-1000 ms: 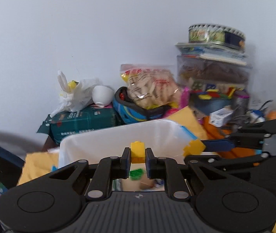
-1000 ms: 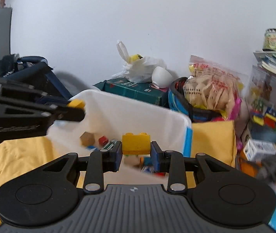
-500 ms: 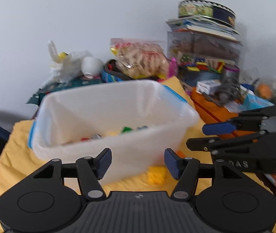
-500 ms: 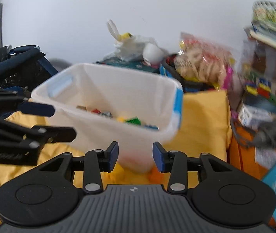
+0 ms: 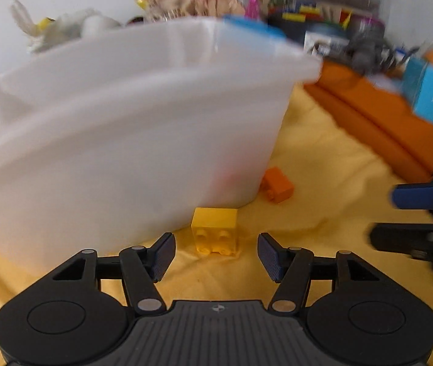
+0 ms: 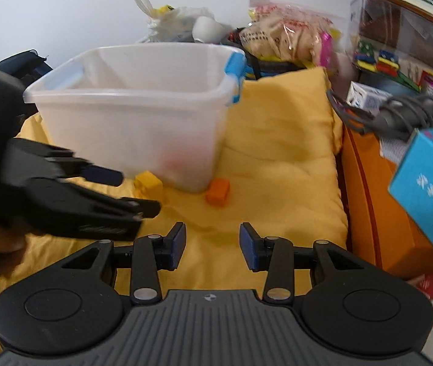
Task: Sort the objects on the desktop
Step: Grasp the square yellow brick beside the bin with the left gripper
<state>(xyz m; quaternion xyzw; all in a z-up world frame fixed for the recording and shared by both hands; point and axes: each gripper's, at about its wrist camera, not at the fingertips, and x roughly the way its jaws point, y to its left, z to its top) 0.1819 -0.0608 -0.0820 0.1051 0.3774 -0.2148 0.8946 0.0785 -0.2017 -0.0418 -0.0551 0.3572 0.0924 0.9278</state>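
Left wrist view: blurred bin (image 5: 125, 122), left gripper (image 5: 216, 253) closing, empty, right gripper (image 6: 211, 245) likewise parted.

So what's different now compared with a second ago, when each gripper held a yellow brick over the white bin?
Both bricks were let go. The left gripper dropped low in front of the translucent white plastic bin, jaws closing around nothing, a yellow toy brick just ahead on the yellow cloth. The right gripper also came down, open and empty. The bin and the orange toy brick stayed put.
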